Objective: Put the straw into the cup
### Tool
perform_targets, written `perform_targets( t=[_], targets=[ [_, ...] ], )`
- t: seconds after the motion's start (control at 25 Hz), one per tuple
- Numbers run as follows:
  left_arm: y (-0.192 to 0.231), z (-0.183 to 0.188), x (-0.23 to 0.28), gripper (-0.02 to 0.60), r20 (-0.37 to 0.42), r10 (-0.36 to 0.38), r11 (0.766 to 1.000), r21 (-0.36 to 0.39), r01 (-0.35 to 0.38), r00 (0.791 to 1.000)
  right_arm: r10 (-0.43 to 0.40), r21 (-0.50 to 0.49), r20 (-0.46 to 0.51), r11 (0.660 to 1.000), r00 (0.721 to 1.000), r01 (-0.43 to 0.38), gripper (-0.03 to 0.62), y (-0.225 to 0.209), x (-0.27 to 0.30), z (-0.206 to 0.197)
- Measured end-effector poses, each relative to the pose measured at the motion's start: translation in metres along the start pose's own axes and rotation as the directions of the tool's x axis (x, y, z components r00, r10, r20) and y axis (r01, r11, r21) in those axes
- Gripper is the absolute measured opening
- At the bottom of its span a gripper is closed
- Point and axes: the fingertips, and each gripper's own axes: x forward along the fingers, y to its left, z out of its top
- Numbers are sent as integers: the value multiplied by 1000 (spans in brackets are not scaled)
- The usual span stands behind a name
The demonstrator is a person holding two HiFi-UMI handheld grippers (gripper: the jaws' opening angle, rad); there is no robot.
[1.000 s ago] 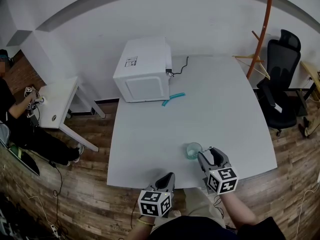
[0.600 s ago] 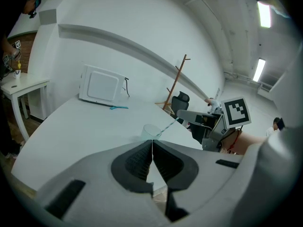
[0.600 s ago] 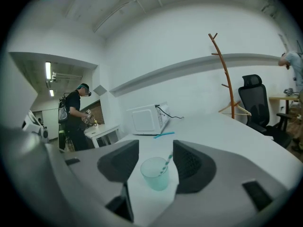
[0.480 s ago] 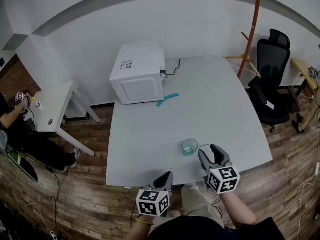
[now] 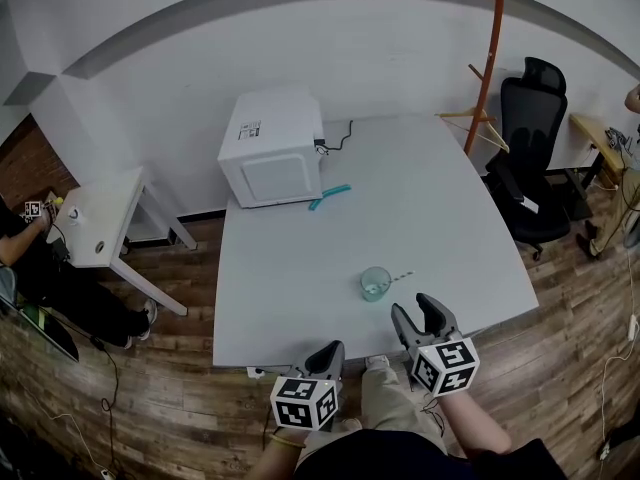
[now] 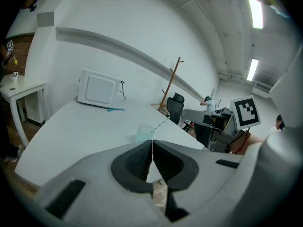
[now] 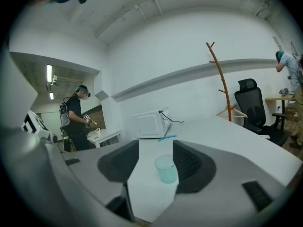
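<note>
Both empty: left gripper (image 5: 334,350) fingers closed, right gripper (image 5: 411,308) fingers apart, cup (image 5: 375,284) with straw (image 5: 402,276) just ahead

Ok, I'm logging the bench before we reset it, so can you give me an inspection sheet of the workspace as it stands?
Surface: pale grey rectangular table, no spills seen.
Job's things: translucent teal plastic cup upright near the front edge; thin striped straw leaning out of it.
Clutter: white microwave oven at the back; teal bent straw-like piece lying in front of it.
Grippers: left gripper jaws together, empty; right gripper jaws apart, empty, short of the cup.
Cables: black cable at the microwave's side.
Surroundings: black office chair, orange-brown coat stand, small white side table, wooden floor.
</note>
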Motion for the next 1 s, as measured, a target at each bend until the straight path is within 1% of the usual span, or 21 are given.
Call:
perform_targets(
  t=[0.4, 0.44, 0.6, 0.72, 0.88, 1.0],
  targets=[
    [-6, -10, -16, 21, 1, -15, 1000, 16, 15, 1000, 42, 18, 6, 999, 999, -43, 205, 34, -39, -11],
    [-7, -10, -17, 21, 3, -16, 1000, 17, 16, 1000, 43, 17, 9, 999, 999, -43, 194, 35, -42, -11],
    [-9, -9, -20, 21, 15, -21, 1000, 20, 21, 1000, 33, 10, 32, 999, 999, -34, 83, 40, -53, -8],
    [-11, -9, -20, 20, 17, -25, 999, 21, 24, 1000, 43, 7, 41, 999, 998, -44, 54, 44, -59, -4],
    [-12, -8, -21, 21, 18, -28, 999, 23, 28, 999, 39, 22, 48, 999, 998, -40, 41, 43, -63, -3],
    [-11, -6, -21, 20, 23, -28, 999, 20, 28, 999, 36, 17, 35, 999, 999, -37, 37, 41, -64, -6]
  ],
)
